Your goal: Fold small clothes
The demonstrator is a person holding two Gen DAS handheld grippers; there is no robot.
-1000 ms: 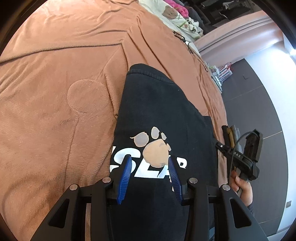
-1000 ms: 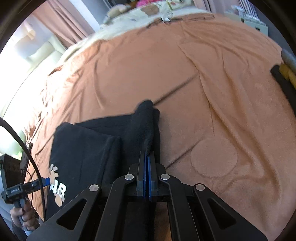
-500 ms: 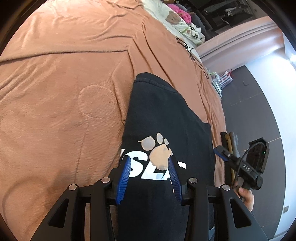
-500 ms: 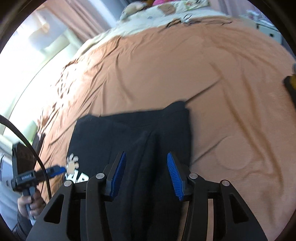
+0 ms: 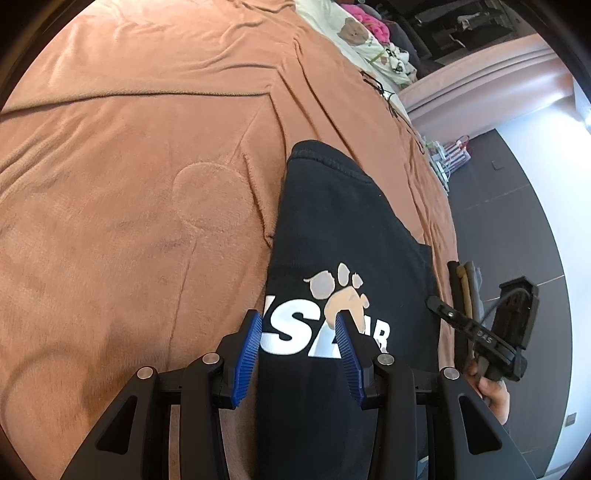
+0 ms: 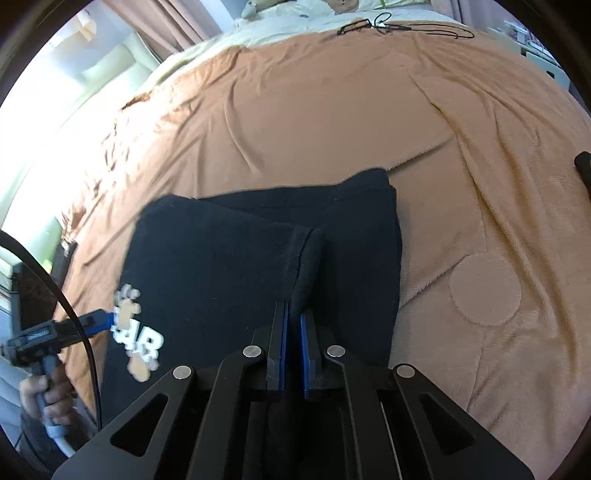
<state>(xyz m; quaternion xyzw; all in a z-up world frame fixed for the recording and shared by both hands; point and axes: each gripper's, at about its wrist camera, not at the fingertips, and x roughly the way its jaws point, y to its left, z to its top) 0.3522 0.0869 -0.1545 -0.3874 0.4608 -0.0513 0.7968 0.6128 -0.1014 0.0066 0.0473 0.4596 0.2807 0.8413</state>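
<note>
A black garment [image 5: 343, 229] with a paw print and white letters lies partly folded on the brown blanket [image 5: 129, 184]. My left gripper [image 5: 299, 332] hovers over the print near the garment's left edge, jaws open with nothing pinched between them. In the right wrist view the garment [image 6: 221, 266] shows a raised ridge of cloth running up to my right gripper [image 6: 293, 314], whose jaws are closing with that ridge pinched between the blue pads. The left gripper [image 6: 92, 321] shows there at the far left, held by a hand [image 6: 44, 395].
The blanket covers a wide bed, with a round stitched patch [image 6: 484, 291] right of the garment. A bear-print pillow [image 5: 362, 33] and cables [image 6: 399, 27] lie at the far end. Dark floor [image 5: 517, 221] runs along the bed's right edge.
The right gripper let go of the lifted cloth, opened wide over the garment, then shut again on a ridge of it. The garment now lies flatter. The left gripper barely moved.
</note>
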